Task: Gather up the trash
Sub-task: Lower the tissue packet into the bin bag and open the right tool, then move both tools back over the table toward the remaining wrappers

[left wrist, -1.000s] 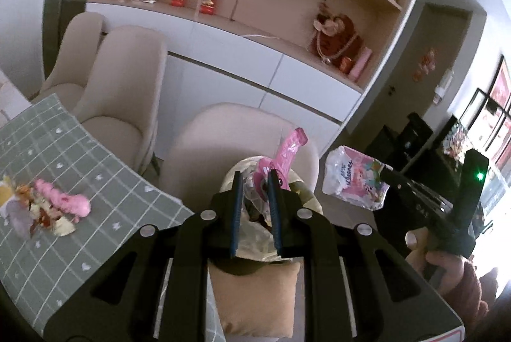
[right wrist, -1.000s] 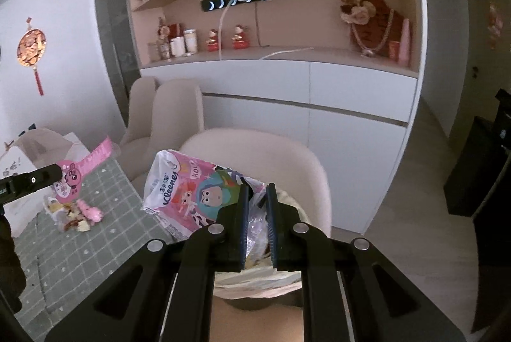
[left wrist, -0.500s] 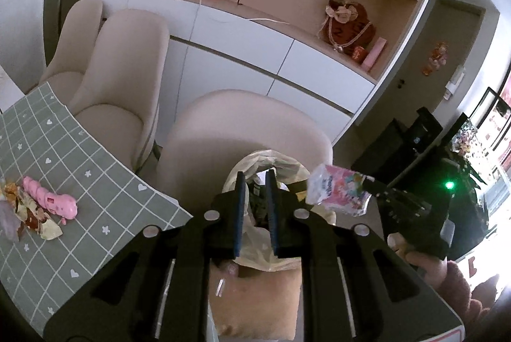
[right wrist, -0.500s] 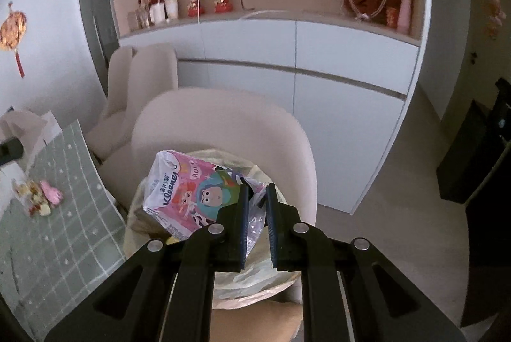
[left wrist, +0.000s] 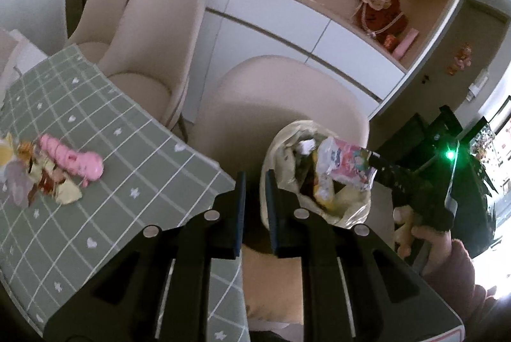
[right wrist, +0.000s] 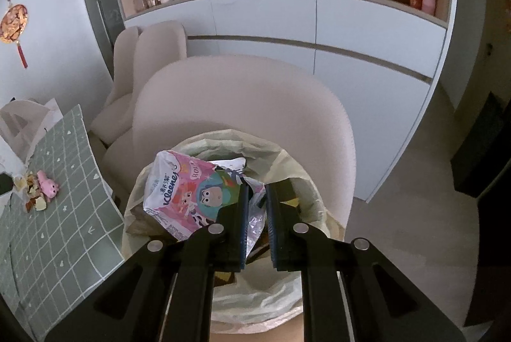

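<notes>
We counted one crumpled pink Kleenex tissue wrapper (right wrist: 188, 195), pinched in our right gripper (right wrist: 255, 198) over one yellow-lined trash bin (right wrist: 297, 169). Our left gripper (left wrist: 255, 182) was nearly closed, empty. One pink wrapper (left wrist: 72, 156) lay on the green checked tablecloth (left wrist: 127, 214).

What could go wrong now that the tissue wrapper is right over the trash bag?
1. The right gripper pinches only a corner of the tissue wrapper; most of it hangs toward the trash bag's left rim, so if let go it might slide out.
2. The bag already looks full, so the wrapper may sit on top and tip off.
3. Scraps and a pink toy remain on the tablecloth; the toy might get trashed too.
</notes>
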`<state>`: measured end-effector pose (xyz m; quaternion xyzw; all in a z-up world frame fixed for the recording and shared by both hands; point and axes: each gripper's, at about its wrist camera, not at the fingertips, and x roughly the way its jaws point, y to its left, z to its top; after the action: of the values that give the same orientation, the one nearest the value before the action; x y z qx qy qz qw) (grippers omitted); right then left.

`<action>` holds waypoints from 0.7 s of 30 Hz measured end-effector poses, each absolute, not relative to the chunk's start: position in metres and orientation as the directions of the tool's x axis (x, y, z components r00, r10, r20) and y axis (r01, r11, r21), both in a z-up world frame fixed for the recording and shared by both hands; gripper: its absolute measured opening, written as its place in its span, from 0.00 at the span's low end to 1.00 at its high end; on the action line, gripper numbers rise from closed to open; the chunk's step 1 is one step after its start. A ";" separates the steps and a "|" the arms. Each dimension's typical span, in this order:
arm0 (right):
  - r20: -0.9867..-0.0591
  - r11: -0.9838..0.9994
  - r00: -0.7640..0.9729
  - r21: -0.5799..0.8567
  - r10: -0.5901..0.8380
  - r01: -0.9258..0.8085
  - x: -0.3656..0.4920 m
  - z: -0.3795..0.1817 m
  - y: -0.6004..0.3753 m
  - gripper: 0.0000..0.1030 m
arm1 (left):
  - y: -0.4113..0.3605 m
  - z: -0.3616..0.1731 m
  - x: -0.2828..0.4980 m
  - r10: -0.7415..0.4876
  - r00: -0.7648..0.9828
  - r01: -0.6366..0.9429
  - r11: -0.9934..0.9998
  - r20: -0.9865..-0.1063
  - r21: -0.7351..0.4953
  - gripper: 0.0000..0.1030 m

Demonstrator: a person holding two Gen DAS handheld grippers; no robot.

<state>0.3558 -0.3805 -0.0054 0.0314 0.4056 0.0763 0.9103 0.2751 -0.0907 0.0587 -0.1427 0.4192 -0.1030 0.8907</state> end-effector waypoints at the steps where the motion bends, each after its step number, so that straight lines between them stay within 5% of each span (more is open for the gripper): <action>1: -0.736 0.984 0.652 0.136 0.181 -0.119 0.358 -0.008 -0.380 0.12 | -0.087 0.057 0.272 -0.299 0.625 0.056 0.939 -0.721 -0.340 0.12; 6: -0.736 0.979 0.645 0.149 0.204 -0.140 0.357 -0.014 -0.371 0.37 | -0.062 0.052 0.254 -0.267 0.617 -0.004 0.940 -0.740 -0.342 0.12; 21: -0.687 0.953 0.660 0.195 0.302 -0.233 0.303 0.015 -0.307 0.37 | 0.044 0.035 0.157 -0.115 0.610 -0.224 0.924 -0.784 -0.310 0.15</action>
<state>0.3032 -0.3074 0.0152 0.0451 0.3849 0.1470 0.9100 0.1571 0.0437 0.0349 -0.1923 0.4406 0.0311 0.8763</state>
